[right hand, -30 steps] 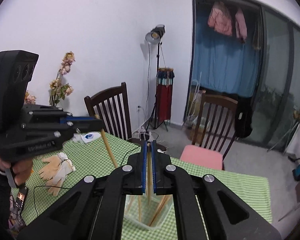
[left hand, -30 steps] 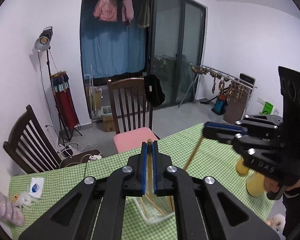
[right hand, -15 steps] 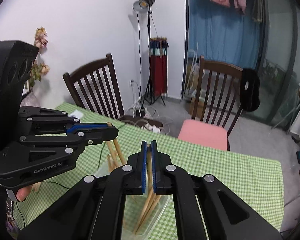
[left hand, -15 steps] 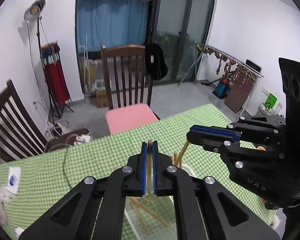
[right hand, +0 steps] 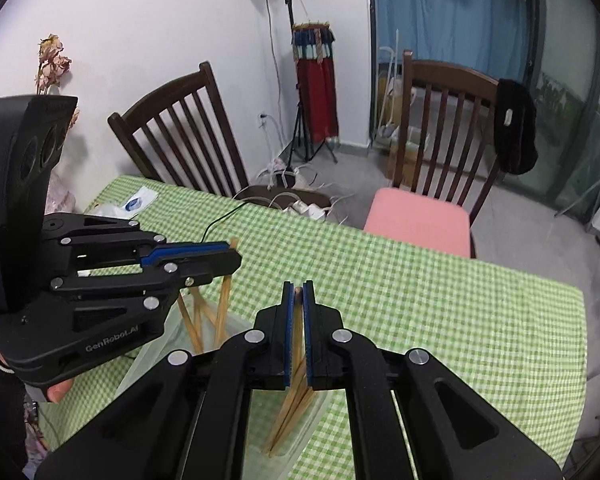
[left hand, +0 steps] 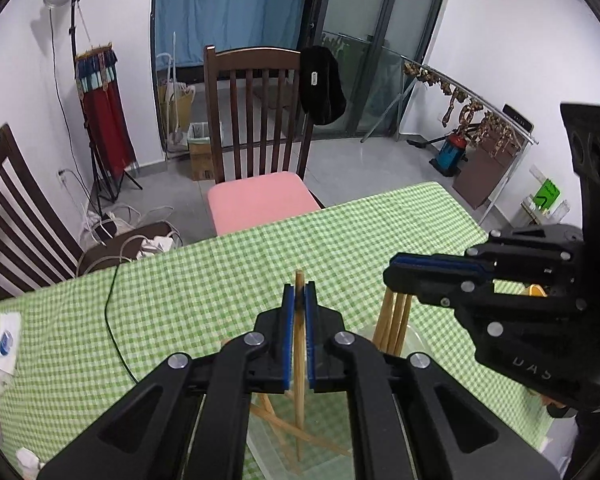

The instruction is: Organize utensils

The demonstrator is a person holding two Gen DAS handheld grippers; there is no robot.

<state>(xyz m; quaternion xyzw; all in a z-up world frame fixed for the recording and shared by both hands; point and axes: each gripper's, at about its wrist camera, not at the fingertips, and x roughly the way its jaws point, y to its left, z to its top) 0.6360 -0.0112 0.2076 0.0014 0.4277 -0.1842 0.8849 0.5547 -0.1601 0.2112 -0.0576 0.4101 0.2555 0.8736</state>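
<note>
Now that both hands have dropped from a second ago, the left gripper (left hand: 299,300) pinches one chopstick (left hand: 299,376) and the right gripper (right hand: 297,300) pinches another (right hand: 297,354), tips down inside the clear container (left hand: 416,340) on the counter (left hand: 220,272); judging by that, release comes next

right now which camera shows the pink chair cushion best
The left wrist view: the pink chair cushion sits near the middle, whole and unblocked. The right wrist view shows it off to the right, smaller and more slanted.
</note>
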